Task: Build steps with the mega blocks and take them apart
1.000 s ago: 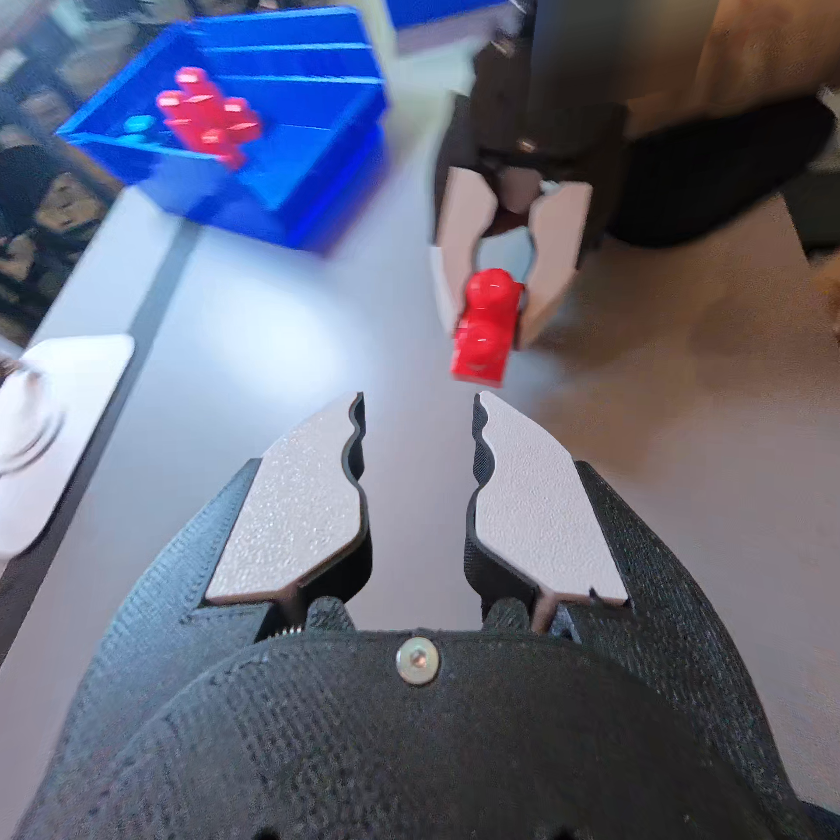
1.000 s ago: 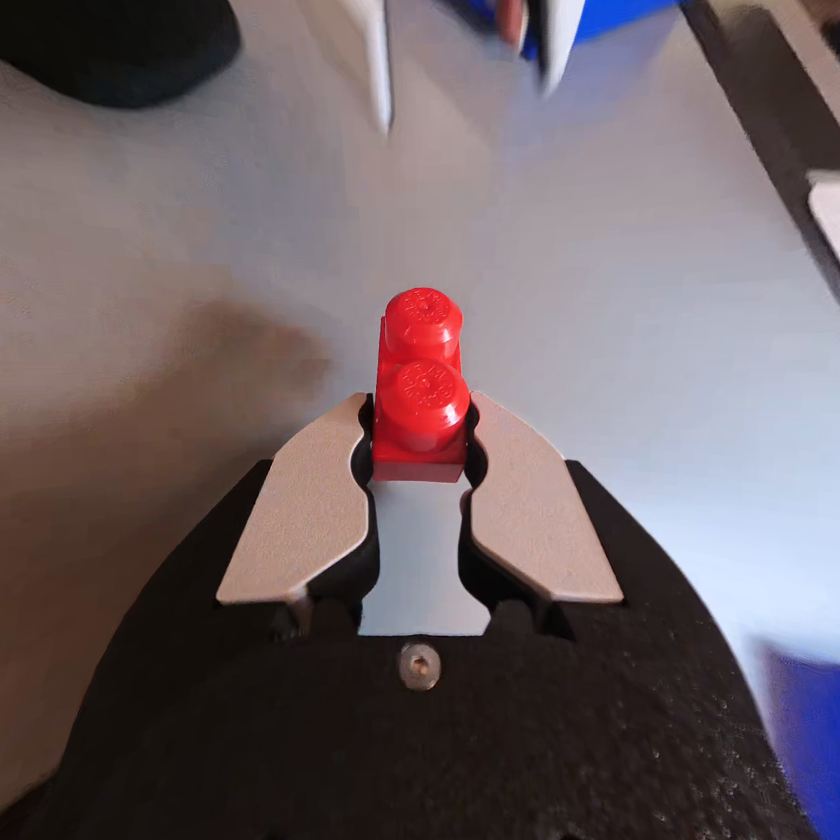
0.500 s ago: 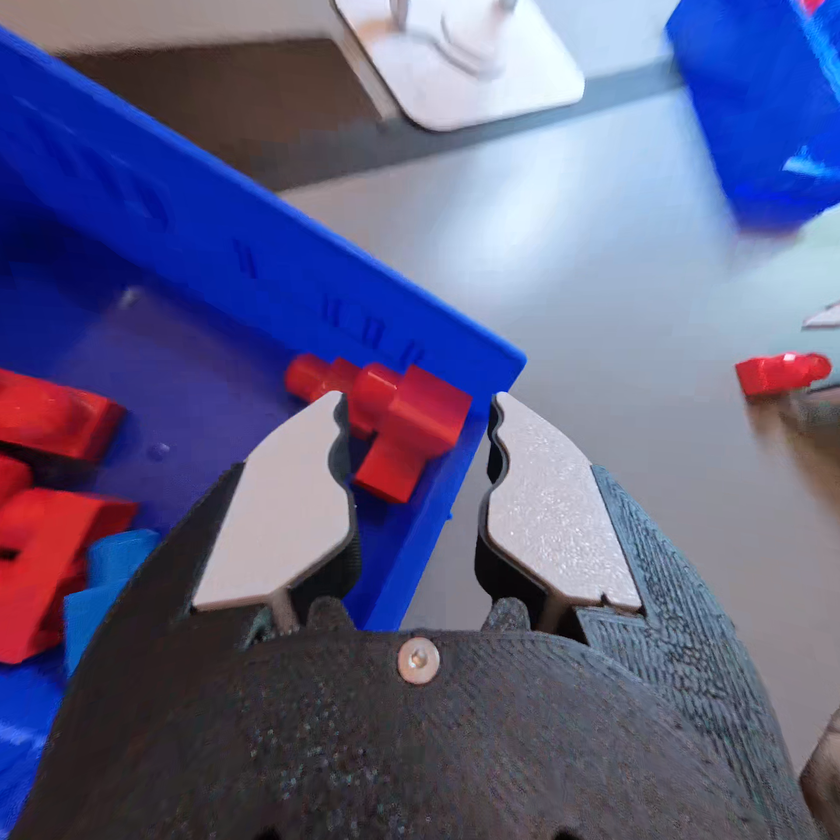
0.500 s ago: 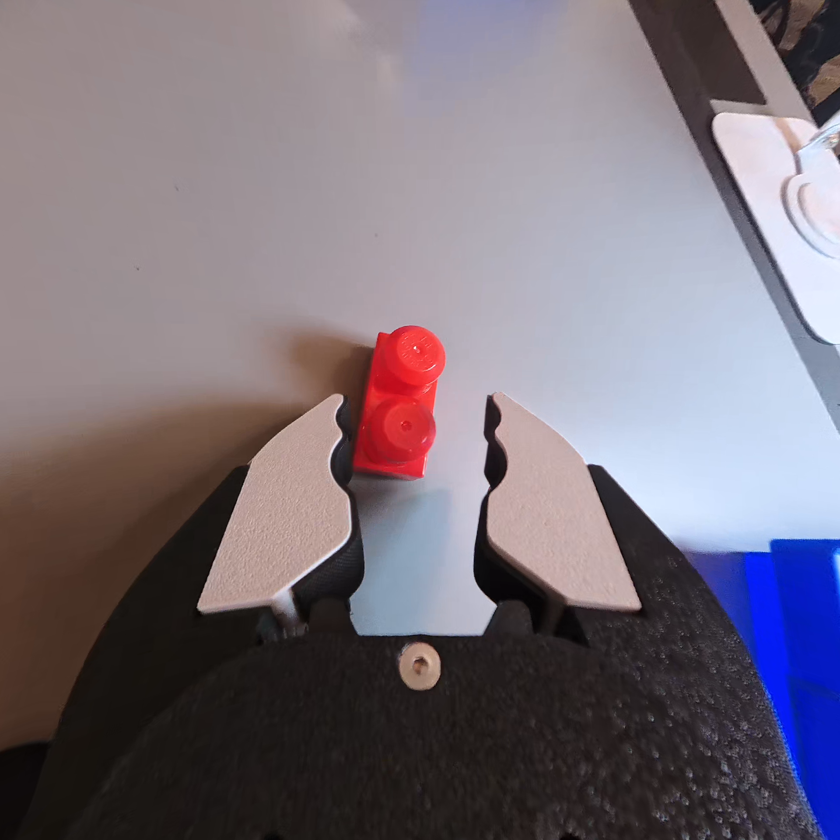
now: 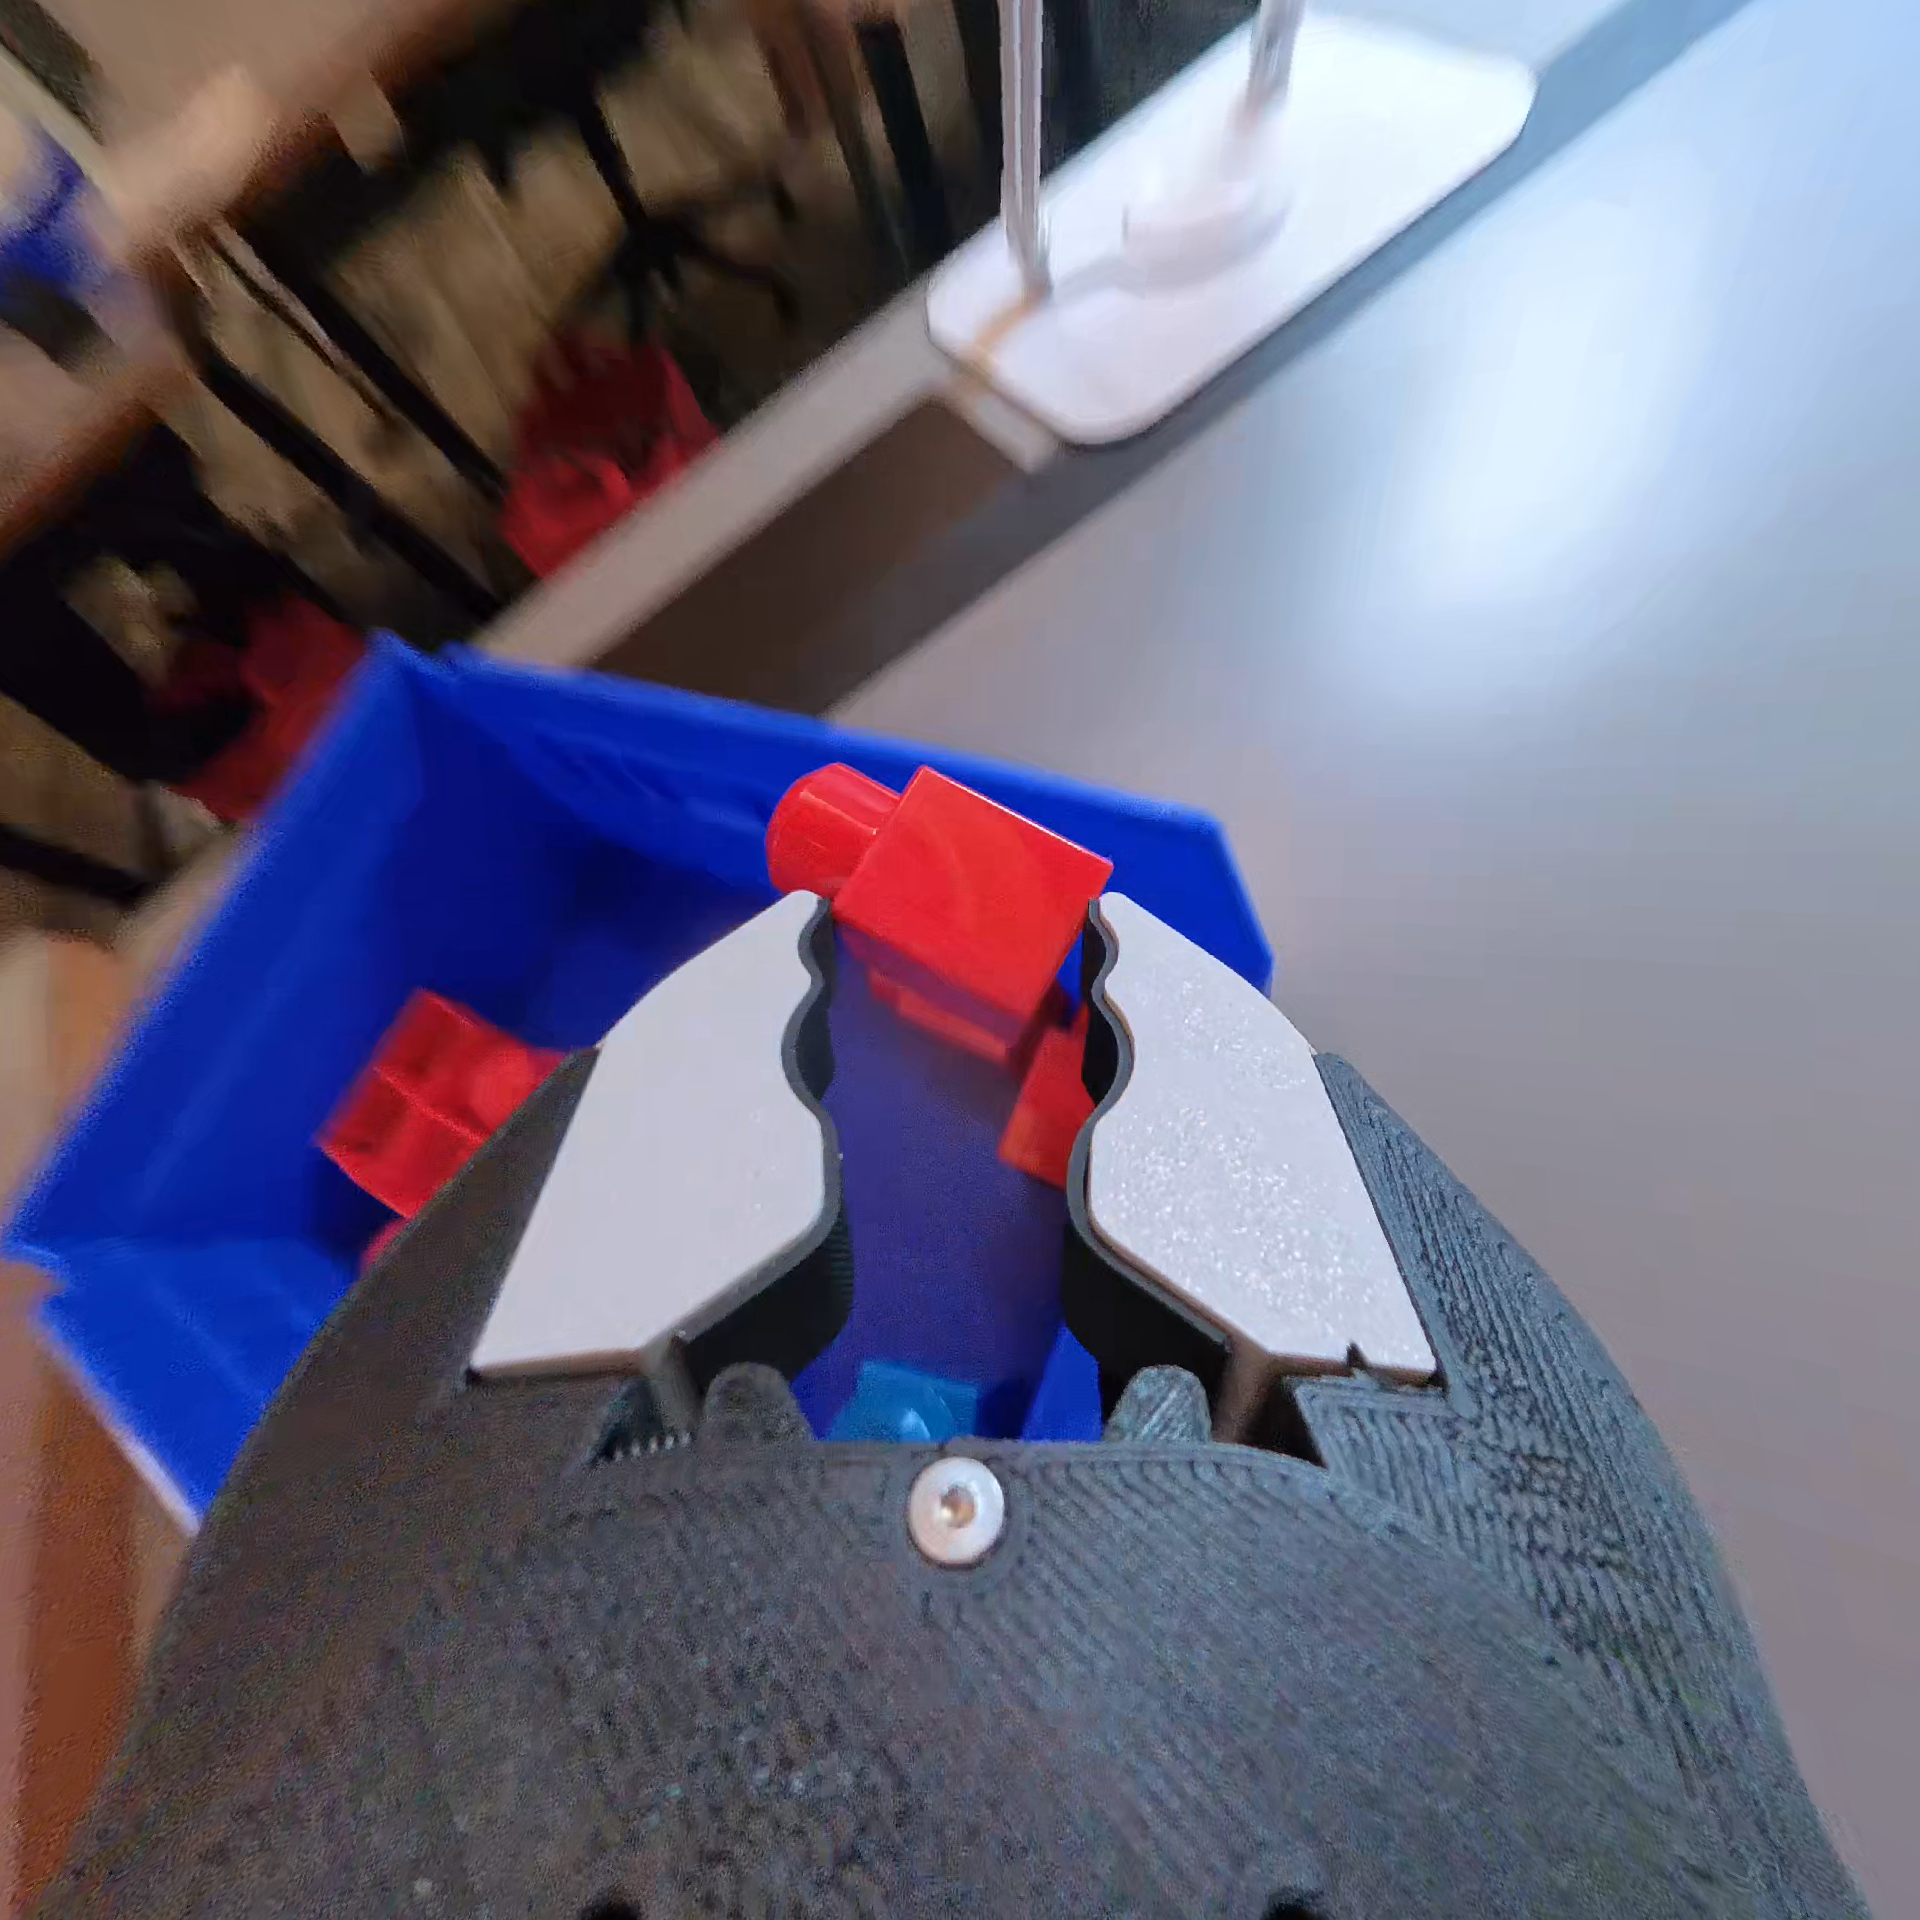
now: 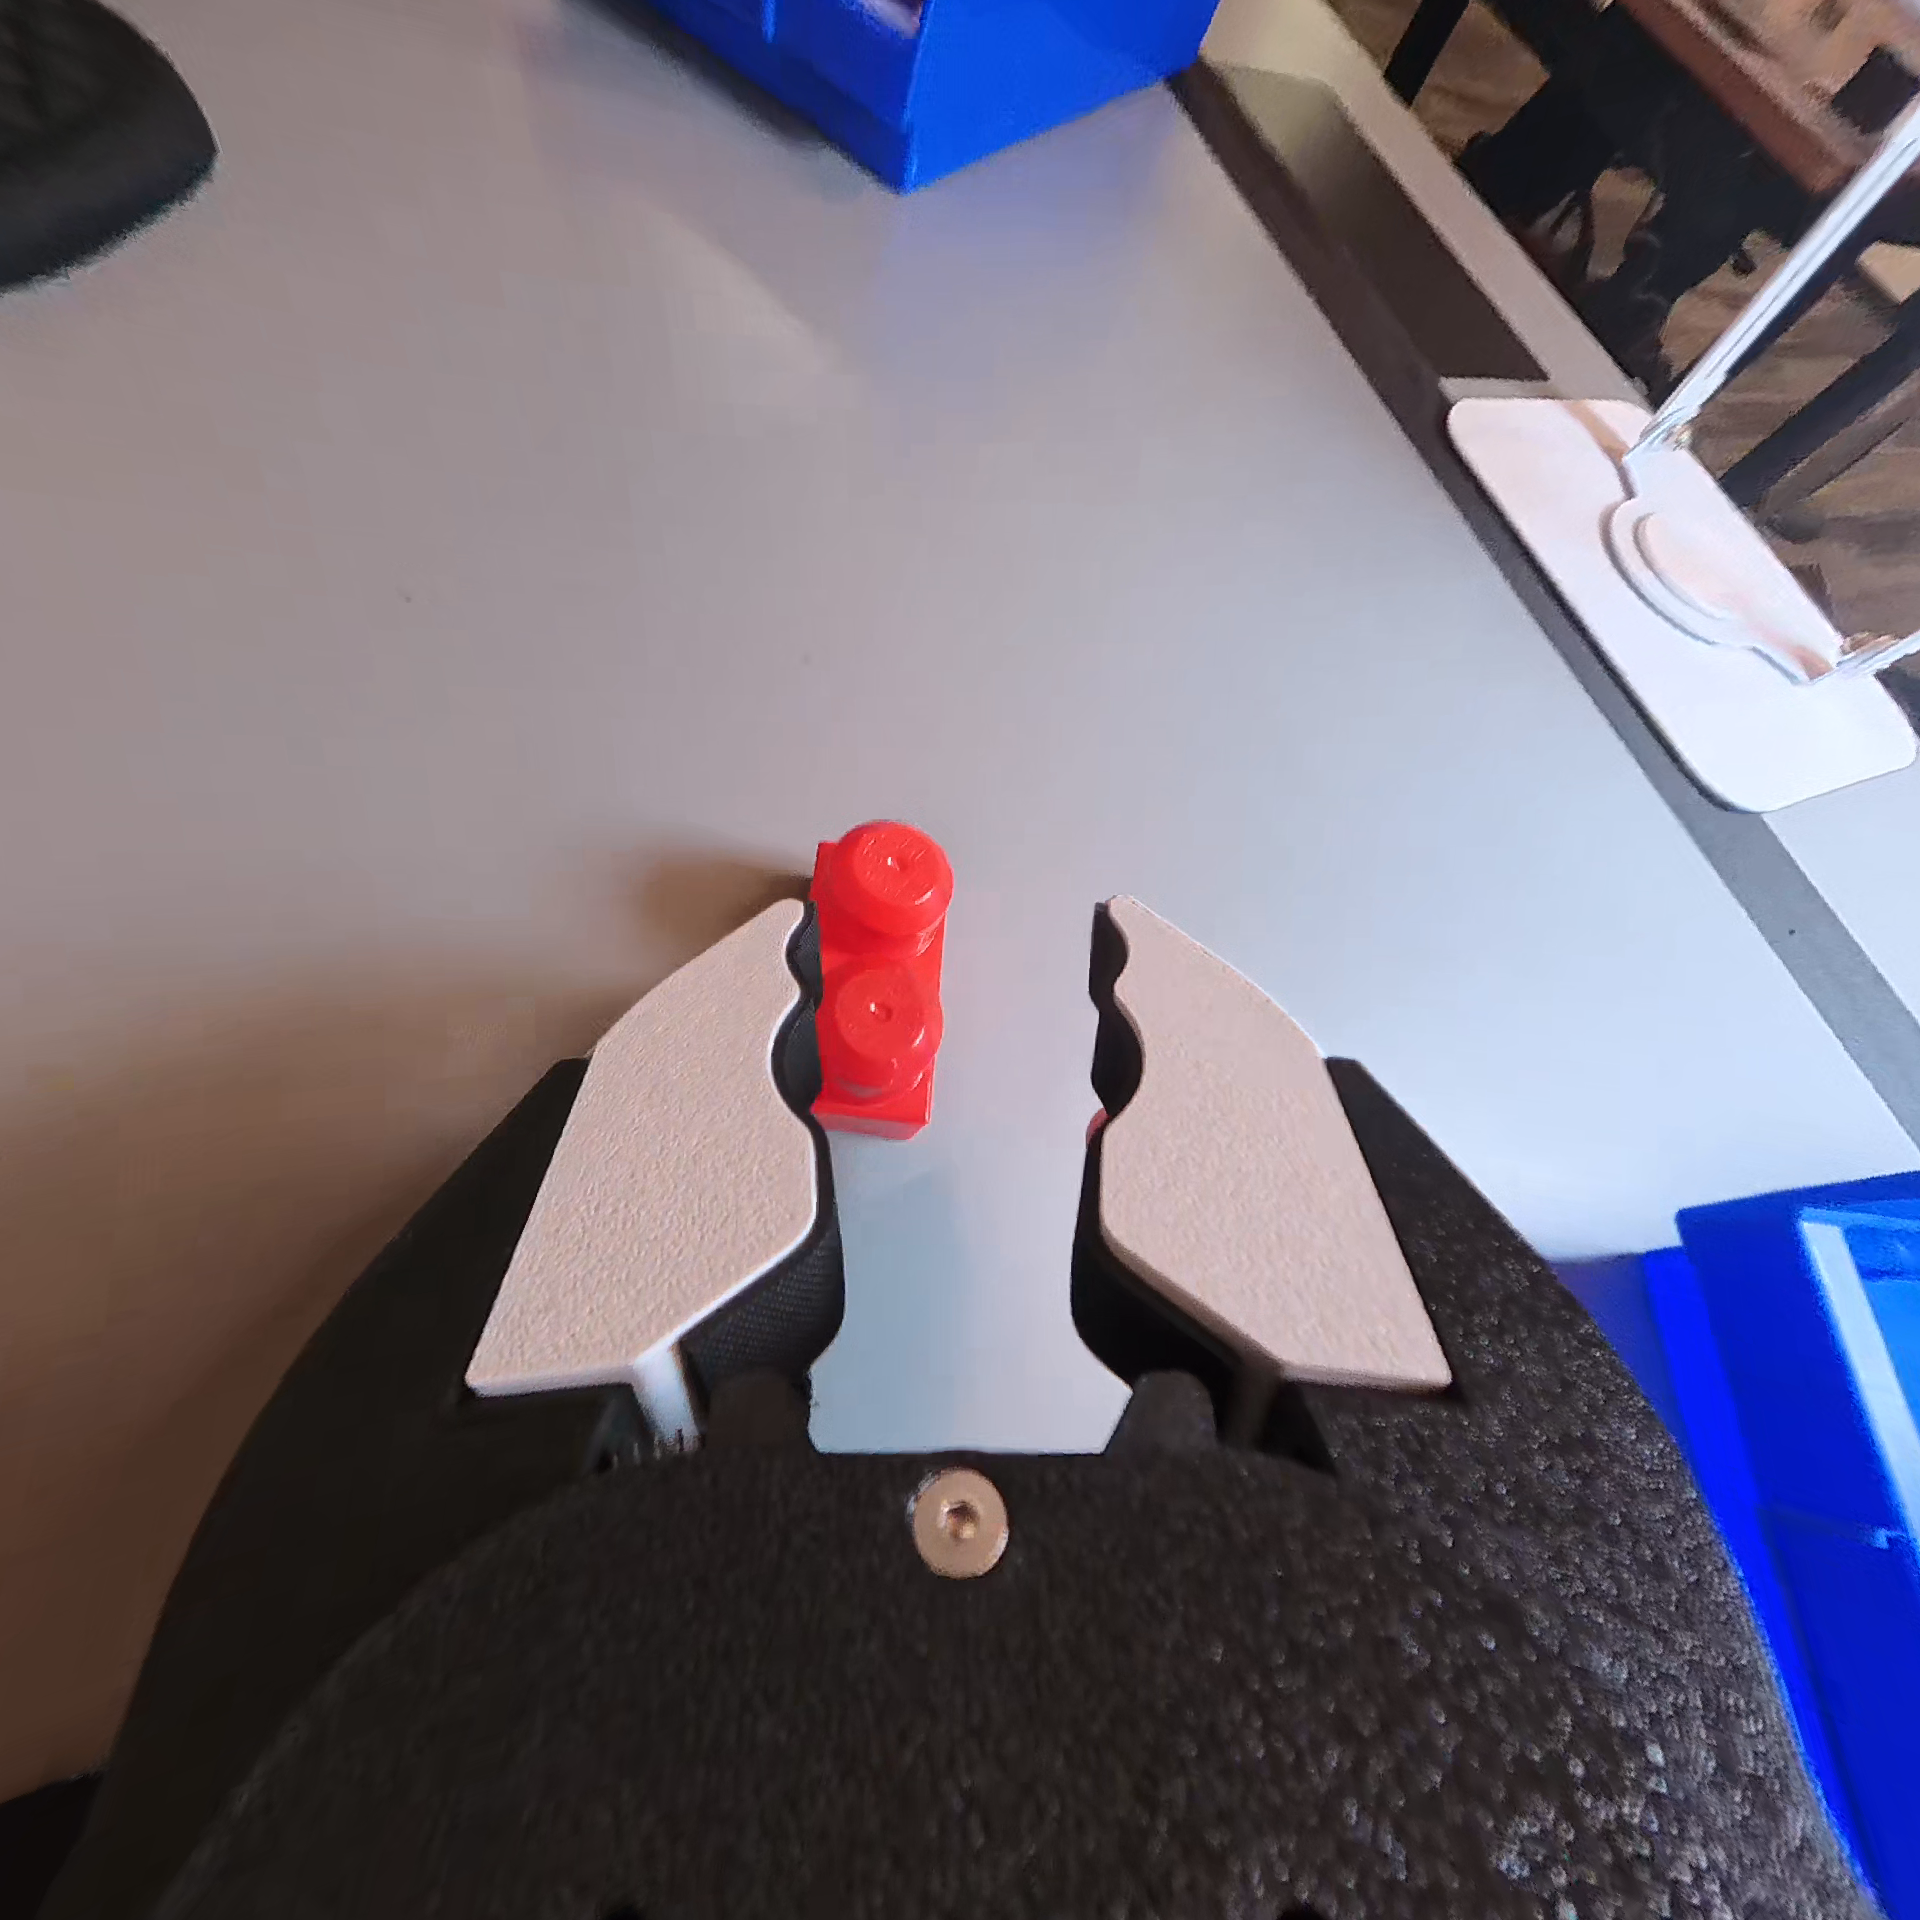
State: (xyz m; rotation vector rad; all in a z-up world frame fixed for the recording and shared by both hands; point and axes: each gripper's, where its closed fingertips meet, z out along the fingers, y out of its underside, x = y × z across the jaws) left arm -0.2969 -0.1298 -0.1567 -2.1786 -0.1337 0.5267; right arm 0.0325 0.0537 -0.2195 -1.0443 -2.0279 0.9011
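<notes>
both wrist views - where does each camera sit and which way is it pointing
Left wrist view: sits on the left claw, looking down along its fingers into a blue bin; the claw grips a red block.
Right wrist view: sits on the right claw, looking down at the grey table; the open claw straddles a red two-stud block.
Shared: the grey table and a white stand base.
</notes>
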